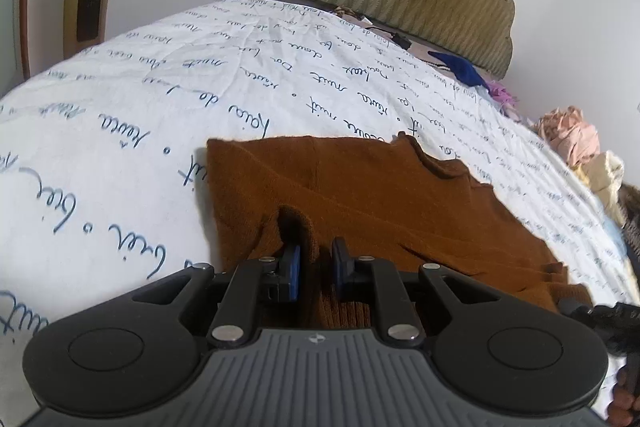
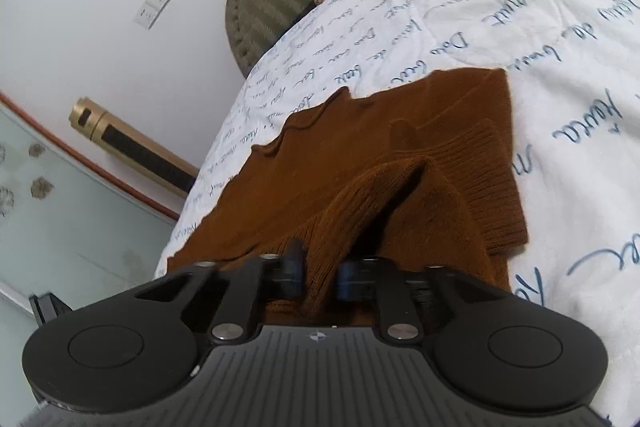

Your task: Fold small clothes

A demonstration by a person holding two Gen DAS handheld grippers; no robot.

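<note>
One rust-brown knit sweater [image 1: 400, 203], ribbed hem bunched, partly folded

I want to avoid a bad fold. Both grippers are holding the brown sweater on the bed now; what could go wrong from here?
1. The left gripper and right gripper each pinch only a small bunch of the brown sweater, so the knit may slip out when lifted.
2. The ribbed cuff lies loose on top and could unfold or drag.
3. The far edge is already wavy, so the fold may end up crooked.
</note>
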